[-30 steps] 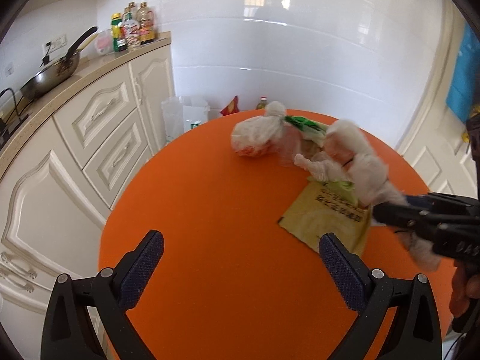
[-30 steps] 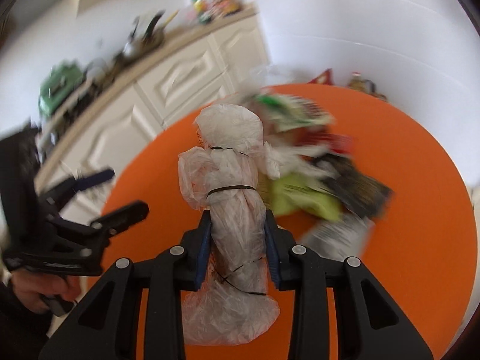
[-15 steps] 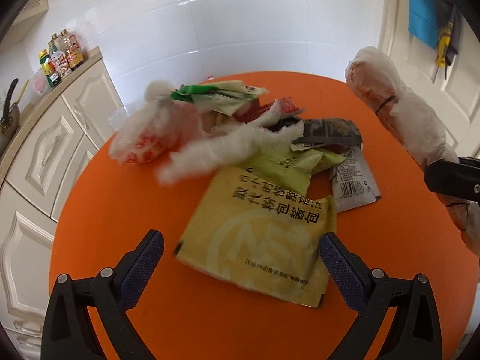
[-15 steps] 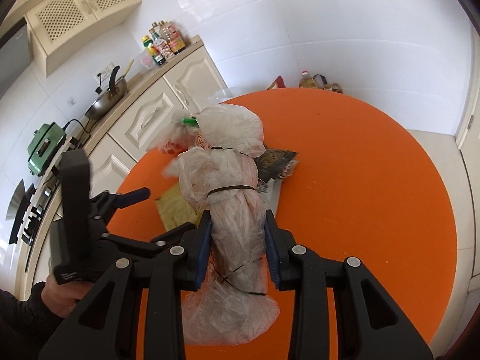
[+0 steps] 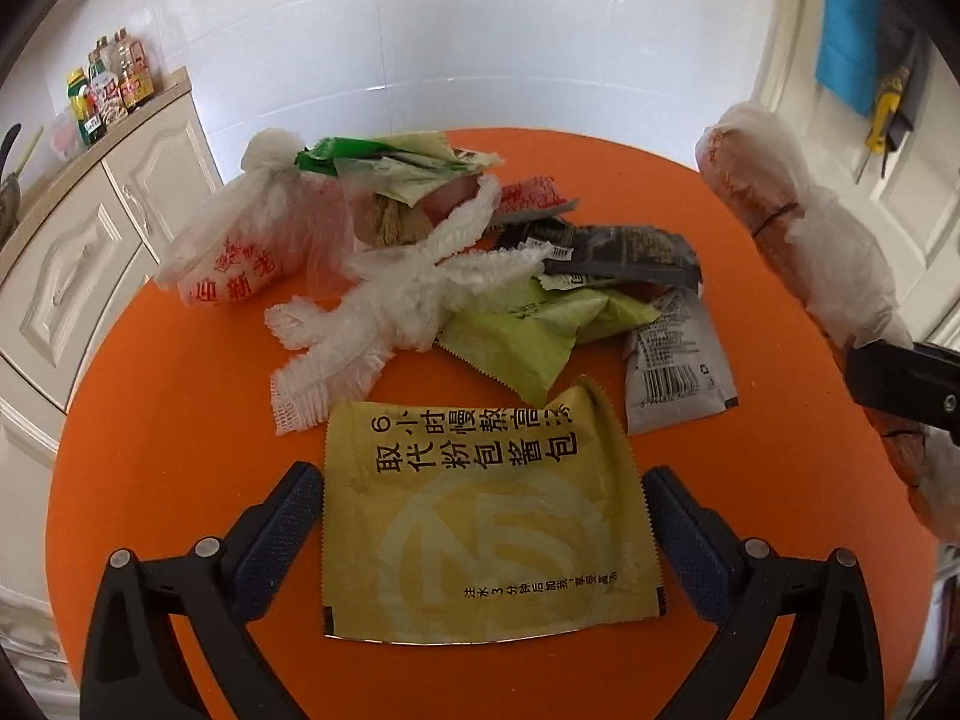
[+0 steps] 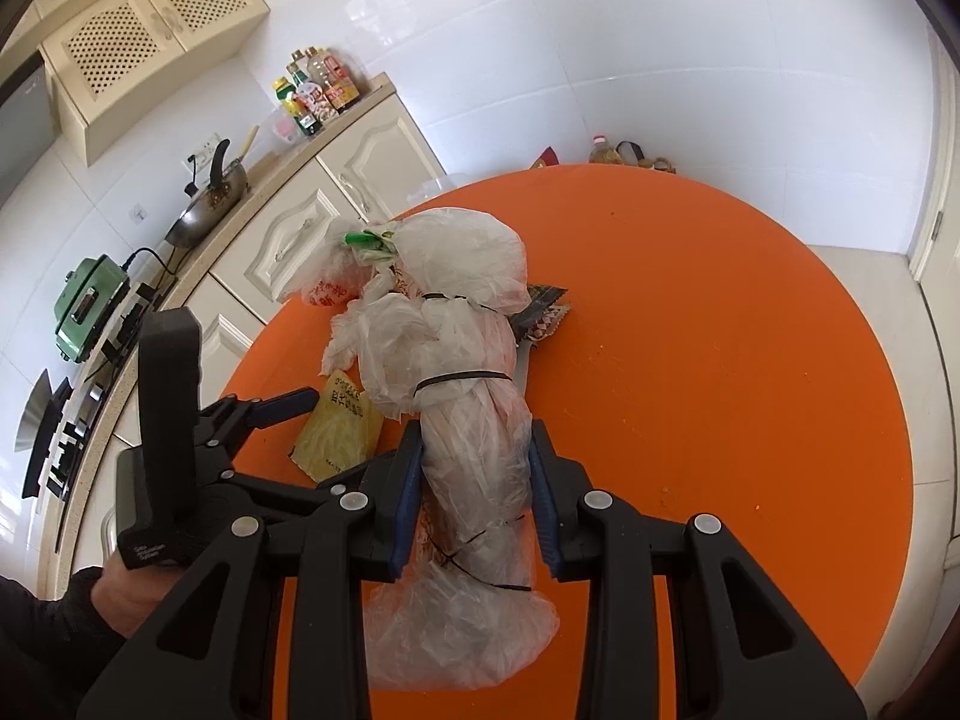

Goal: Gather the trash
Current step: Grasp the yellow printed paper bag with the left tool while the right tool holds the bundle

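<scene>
Surface: a round orange table (image 5: 180,450) with a smooth top; the trash lies in one loose heap toward its far left part.
Left gripper (image 5: 480,531): fingers spread wide, gripping nothing, one on each side of the flat yellow foil sachet with black Chinese print (image 5: 486,534), which lies on the table.
Right gripper (image 6: 474,492): clenched on a long crumpled clear plastic bag bound with thin black ties (image 6: 465,420), lifted above the table.
Heap: a knotted white bag with red print (image 5: 252,246), a crinkled clear plastic glove (image 5: 384,312), a lime-green wrapper (image 5: 534,336), a dark wrapper (image 5: 624,252), a grey sachet (image 5: 678,372).
Room: white tiled wall (image 6: 660,60); cream cabinets (image 6: 300,228) with bottles (image 6: 312,93), a wok (image 6: 207,207) and a green appliance (image 6: 87,306) on the counter.
</scene>
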Demonstrator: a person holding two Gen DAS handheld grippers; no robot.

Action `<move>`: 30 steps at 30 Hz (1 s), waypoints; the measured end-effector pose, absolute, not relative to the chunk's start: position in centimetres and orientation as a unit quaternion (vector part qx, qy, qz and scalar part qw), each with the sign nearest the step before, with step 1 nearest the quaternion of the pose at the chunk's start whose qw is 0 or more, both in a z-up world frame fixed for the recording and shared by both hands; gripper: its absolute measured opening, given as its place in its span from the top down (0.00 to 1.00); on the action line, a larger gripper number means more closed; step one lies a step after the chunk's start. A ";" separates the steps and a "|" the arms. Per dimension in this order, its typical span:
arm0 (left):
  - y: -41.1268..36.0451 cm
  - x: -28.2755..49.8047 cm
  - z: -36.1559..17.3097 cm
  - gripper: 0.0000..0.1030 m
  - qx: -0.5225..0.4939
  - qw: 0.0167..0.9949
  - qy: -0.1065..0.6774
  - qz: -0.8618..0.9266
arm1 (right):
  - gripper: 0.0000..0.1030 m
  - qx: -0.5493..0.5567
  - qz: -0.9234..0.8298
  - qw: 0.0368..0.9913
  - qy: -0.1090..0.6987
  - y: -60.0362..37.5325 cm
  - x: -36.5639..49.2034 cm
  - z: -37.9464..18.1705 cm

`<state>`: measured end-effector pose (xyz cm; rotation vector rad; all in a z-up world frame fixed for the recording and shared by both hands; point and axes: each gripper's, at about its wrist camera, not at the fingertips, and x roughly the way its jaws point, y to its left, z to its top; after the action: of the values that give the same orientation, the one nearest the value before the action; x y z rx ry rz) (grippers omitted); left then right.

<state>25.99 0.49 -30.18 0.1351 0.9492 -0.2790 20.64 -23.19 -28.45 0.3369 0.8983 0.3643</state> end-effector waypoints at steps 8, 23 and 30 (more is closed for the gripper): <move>1.9 24.8 -29.4 0.42 0.051 0.883 0.441 -0.153 | 0.69 0.163 0.174 0.872 0.428 -23.2 20.1 -28.4; 1.9 22.6 -26.3 0.50 0.005 0.880 0.431 -0.200 | 0.69 0.180 0.150 0.881 0.412 -25.2 16.5 -27.4; 0.8 20.3 -22.1 0.50 0.027 0.900 0.382 -0.208 | 0.69 0.187 0.126 0.893 0.389 -26.9 14.2 -26.0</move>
<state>20.28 0.82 -22.08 0.0561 0.7906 -0.4295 14.25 -26.85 -26.00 0.3880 0.8075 0.2607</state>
